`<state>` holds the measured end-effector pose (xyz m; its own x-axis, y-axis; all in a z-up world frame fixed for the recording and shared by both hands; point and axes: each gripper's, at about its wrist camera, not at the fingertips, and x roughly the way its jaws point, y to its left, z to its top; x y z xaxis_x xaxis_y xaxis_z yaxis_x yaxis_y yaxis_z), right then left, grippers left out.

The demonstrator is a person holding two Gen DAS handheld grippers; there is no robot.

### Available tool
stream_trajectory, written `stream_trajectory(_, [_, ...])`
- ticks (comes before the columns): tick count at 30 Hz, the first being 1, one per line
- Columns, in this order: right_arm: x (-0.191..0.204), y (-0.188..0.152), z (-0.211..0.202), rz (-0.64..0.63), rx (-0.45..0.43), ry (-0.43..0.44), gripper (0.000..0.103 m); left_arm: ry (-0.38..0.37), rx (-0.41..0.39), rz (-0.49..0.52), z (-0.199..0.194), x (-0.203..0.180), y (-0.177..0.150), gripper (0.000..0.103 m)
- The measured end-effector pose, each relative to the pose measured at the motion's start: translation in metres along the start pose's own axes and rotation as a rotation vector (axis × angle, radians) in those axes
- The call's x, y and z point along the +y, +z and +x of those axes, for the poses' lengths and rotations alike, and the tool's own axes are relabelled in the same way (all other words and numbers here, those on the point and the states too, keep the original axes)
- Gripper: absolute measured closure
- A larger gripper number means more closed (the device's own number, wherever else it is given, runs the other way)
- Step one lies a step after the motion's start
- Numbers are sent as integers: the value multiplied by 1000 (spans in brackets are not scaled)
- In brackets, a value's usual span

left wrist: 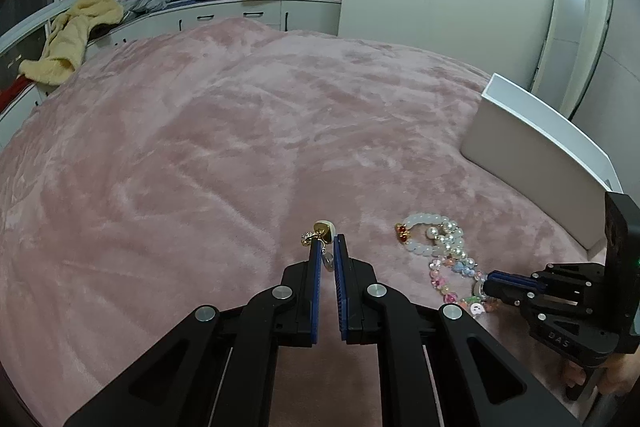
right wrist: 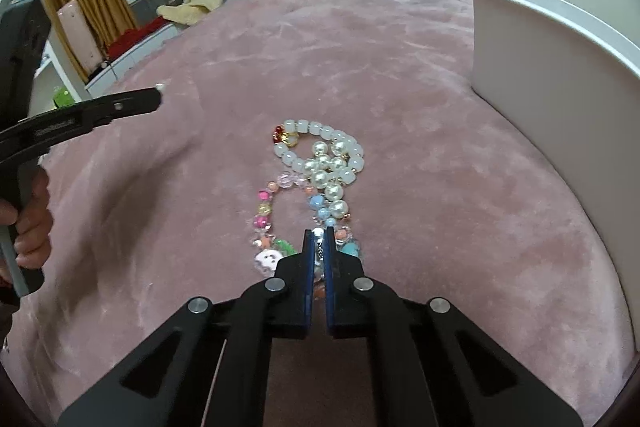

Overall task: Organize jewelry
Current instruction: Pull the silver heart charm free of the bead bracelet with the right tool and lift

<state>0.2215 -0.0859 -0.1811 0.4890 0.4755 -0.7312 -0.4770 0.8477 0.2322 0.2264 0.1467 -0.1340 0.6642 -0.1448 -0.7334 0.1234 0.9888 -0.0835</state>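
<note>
Both tongs are clamped: the left gripper (left wrist: pixel 328 241) pinches a small gold earring (left wrist: pixel 318 233) clear of the pink blanket (left wrist: pixel 200 147), while the right gripper (right wrist: pixel 318 239) has closed on the colourful bead bracelet (right wrist: pixel 266 219) lying there. Lifting slowly should help, since the pearl bracelet (right wrist: pixel 332 171) overlaps it and may drag along. A white box (right wrist: pixel 560 87) stands near on the right, nothing blocking it.
</note>
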Motion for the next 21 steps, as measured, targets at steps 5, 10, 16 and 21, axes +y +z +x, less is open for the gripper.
stream_trajectory(5, [-10, 6, -23, 71, -77, 53, 102, -12, -1, 7, 1, -8, 1, 91])
stream_trajectory(10, [-8, 6, -21, 57, -48, 45, 99, -22, -1, 19, 1, -14, 2, 91])
stream_trajectory(16, [0, 2, 3, 21, 21, 34, 99, -34, -1, 27, -1, -20, 2, 91])
stream_trajectory(21, [-1, -1, 5, 47, 25, 52, 66, -40, -1, 33, -5, -24, 2, 91])
